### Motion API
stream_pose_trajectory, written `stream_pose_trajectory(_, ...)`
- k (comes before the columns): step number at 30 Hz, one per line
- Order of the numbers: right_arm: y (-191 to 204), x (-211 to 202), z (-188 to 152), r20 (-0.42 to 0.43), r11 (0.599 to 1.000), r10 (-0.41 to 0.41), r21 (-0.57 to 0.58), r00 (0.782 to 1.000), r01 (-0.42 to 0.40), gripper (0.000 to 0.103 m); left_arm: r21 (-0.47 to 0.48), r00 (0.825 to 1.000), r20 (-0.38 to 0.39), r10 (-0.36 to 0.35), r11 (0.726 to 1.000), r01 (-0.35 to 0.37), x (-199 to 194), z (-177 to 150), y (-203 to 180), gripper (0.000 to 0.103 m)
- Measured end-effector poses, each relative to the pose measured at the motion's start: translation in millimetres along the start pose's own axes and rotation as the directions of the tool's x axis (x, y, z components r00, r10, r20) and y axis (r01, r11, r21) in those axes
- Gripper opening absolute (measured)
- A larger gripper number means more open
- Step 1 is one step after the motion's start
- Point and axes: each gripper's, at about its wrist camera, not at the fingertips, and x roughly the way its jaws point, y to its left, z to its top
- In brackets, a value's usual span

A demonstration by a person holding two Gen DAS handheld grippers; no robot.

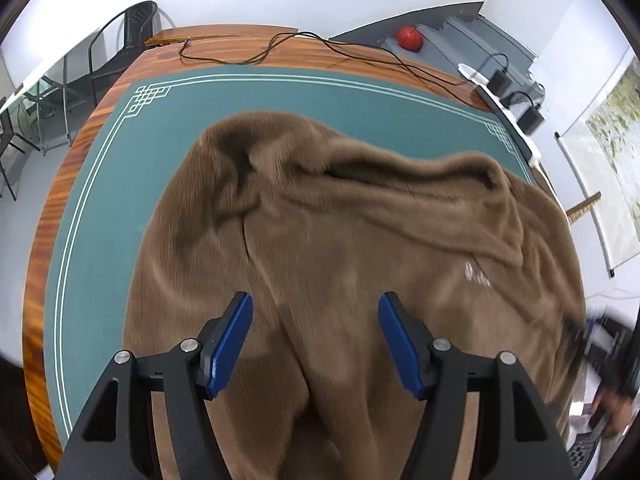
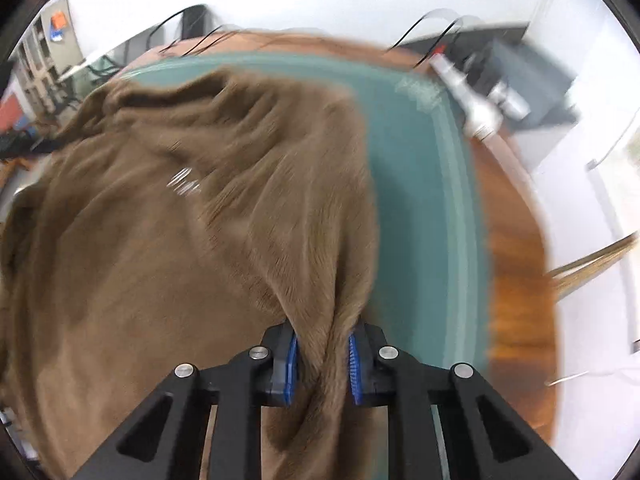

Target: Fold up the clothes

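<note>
Brown fleece garment [image 1: 328,240] spread rumpled over the green mat [image 1: 100,200] on the wooden table [image 1: 44,280], reaching from the near edge well toward the far edge and spilling past the right edge in the left wrist view. Right gripper [image 2: 323,354] pinching a twisted bunch of the fleece between its blue pads [image 2: 292,364], near the garment's right side. Left gripper [image 1: 316,320] spread wide above the cloth, nothing between its pads.

Likely trouble — a thick, roped bunch in a narrow pinch, so possible slip under a hard pull, or drag on the whole garment instead of one layer. Twisted grip also likely to carry a diagonal crease into the fold. Overhang at the right edge — risk of weight drawing cloth off the table. Black cables [image 1: 280,46] along the far edge within reach of a wide sweep.

Hard to read: right wrist view heavily motion-blurred; pale logo [image 1: 476,276] illegible; sleeves and hem not distinguishable; near edge hidden under both grippers.
</note>
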Motion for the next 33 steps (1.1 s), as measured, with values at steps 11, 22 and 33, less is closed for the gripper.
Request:
stream_pose_trajectory(11, -27.8, -27.0, 21.3, 0.133, 0.996, -0.090, 0.028, 0.987, 0.086, 0.026, 0.293, 0.978, 0.064, 0.200, 0.933, -0.210, -20.3, -114.8, -61.6, 0.070)
stream_pose_trajectory(22, 22.1, -81.7, -52.2, 0.209, 0.996, 0.059, -0.075, 0.976, -0.044, 0.080, 0.417, 0.971, 0.089, 0.221, 0.877, -0.238, -29.1, -193.2, -111.5, 0.069)
stream_pose_trajectory(33, 57.3, -105.6, -116.1, 0.154, 0.968, 0.248, -0.069, 0.957, -0.240, 0.080, 0.445, 0.994, -0.070, 0.090, 0.894, -0.050, -46.1, -255.7, -138.2, 0.021)
